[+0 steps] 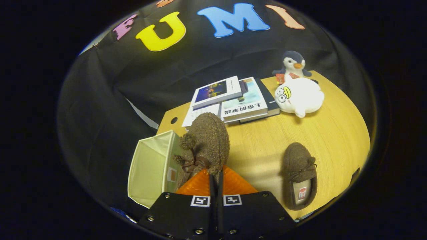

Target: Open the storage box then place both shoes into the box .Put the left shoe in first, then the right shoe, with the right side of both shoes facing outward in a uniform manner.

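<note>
Beyond the gripper (216, 181) lies a wooden table (333, 133), and to the left of the fingers stands the cream fabric storage box (150, 166), open. The orange ribbed fingers (196, 185) are pinching the edge of a brown fuzzy slipper (206, 143) with a pompom. The second slipper (299, 175), with a small red-printed label inside, lies to the right.

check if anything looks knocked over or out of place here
Nothing stands out. The hand-held gripper holds one brown shoe beside the open storage box; the other shoe sits upright on the table.
</note>
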Motion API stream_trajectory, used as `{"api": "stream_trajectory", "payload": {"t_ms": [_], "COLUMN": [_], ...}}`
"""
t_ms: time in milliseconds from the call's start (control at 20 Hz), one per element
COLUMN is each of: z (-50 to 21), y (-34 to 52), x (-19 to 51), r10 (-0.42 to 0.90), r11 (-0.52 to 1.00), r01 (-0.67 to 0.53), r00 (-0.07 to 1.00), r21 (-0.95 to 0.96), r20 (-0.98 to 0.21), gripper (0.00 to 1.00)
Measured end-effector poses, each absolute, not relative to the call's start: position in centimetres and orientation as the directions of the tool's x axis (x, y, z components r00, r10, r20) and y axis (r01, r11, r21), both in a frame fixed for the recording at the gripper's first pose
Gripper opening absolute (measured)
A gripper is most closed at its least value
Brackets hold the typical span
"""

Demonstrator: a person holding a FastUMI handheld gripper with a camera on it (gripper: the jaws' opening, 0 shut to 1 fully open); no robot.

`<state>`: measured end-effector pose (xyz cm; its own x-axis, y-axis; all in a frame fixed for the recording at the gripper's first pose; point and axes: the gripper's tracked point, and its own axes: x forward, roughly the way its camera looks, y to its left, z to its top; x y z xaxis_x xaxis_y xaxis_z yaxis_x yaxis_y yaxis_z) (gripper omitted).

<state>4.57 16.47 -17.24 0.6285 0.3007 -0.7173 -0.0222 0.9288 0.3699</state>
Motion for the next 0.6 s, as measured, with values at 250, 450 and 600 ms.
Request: {"api": "stream_trajectory", "payload": {"t_ms": [250,450,600], "z": [-14.5,-15.4,-17.4], "y": [23.2,28.6,31.9], "x": [5.2,5.2,4.8], "r10": [0.373,0.412,0.419], "r11": [0.909,0.9,0.902], "r01": [-0.1,-0.149,-0.172], "r00": [0.632,0.6,0.57], "r21": [0.405,0.41,0.396], "r20": [-0.68,-0.685,-0.707], "gripper": [0.0,0.0,0.01]}}
